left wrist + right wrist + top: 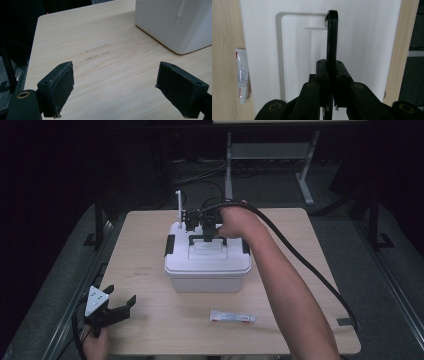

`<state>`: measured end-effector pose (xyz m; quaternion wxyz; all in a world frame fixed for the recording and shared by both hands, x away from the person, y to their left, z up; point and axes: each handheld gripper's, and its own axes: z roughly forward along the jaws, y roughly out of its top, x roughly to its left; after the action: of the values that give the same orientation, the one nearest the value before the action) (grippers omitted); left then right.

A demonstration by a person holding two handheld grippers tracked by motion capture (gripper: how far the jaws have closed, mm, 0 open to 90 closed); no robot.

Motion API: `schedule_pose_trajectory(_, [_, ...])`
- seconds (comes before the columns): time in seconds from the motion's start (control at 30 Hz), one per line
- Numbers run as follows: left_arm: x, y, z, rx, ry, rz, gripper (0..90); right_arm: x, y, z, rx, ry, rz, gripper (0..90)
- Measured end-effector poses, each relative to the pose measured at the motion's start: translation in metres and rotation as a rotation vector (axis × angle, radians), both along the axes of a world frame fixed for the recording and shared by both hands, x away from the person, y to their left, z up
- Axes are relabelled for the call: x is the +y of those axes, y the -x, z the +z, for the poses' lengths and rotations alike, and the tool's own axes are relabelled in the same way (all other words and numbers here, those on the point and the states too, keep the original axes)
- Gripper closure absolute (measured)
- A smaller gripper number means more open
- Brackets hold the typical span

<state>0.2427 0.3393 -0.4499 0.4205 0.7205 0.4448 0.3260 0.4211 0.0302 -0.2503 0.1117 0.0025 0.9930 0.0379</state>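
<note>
Resting at the front left corner of the table (150, 330), the left gripper (117, 307) has its jaws spread wide, with nothing between them. Near the middle of the table, closer to the far edge, stands the white box (207, 265). Its black handle (206, 238) is raised upright above the lid, and the right gripper (331, 82) pinches this handle with its jaws pressed together on it. Near the front edge, right of the box, lies a small tube (232, 317).

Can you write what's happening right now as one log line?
right gripper: shut on box handle | left gripper: open, over table | tube: lying on table
</note>
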Motion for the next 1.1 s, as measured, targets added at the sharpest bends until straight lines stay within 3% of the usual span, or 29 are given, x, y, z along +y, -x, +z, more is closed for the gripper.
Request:
schedule_pose_trajectory(0.6, [0.0, 0.0, 0.0, -0.001, -0.003, -0.001, 13.7, -0.018, 0.009, 0.018, -0.004, -0.006, -0.002, 83.8])
schedule_pose_trajectory(1.1, [-0.001, 0.0, 0.0, -0.002, -0.011, -0.004, 13.8, -0.051, 0.016, 0.032, -0.018, -0.007, -0.033, 83.8])
